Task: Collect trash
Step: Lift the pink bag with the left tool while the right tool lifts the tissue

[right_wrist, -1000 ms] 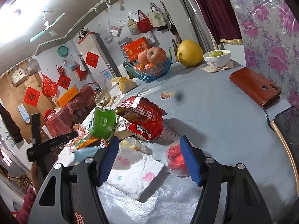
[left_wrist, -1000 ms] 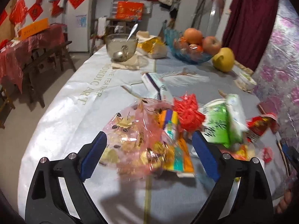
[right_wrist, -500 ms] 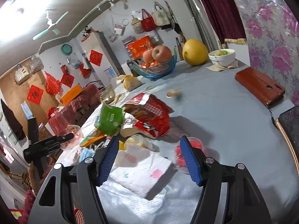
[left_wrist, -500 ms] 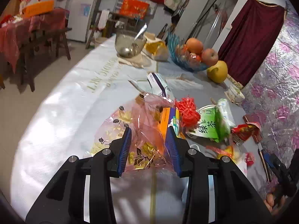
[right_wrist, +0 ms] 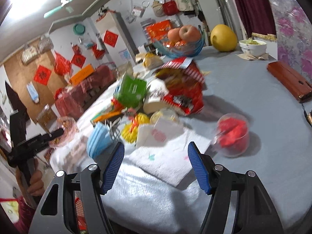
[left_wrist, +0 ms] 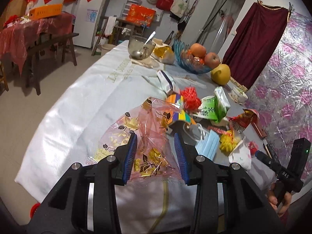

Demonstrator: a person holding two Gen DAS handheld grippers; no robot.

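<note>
Left wrist: gripper on pink wrapper

Two apples, one pomelo, one glass bowl, one blue mask.

Bag on desk, near edge, between pads of left hand-held gripper; trash heap just behind and right of bag; masks right of bag; carton behind masks; wrapper right of carton; fruit bowl far back; glass bowl left of it; napkin before right hand-held gripper; cup right of napkin; case far right
</note>
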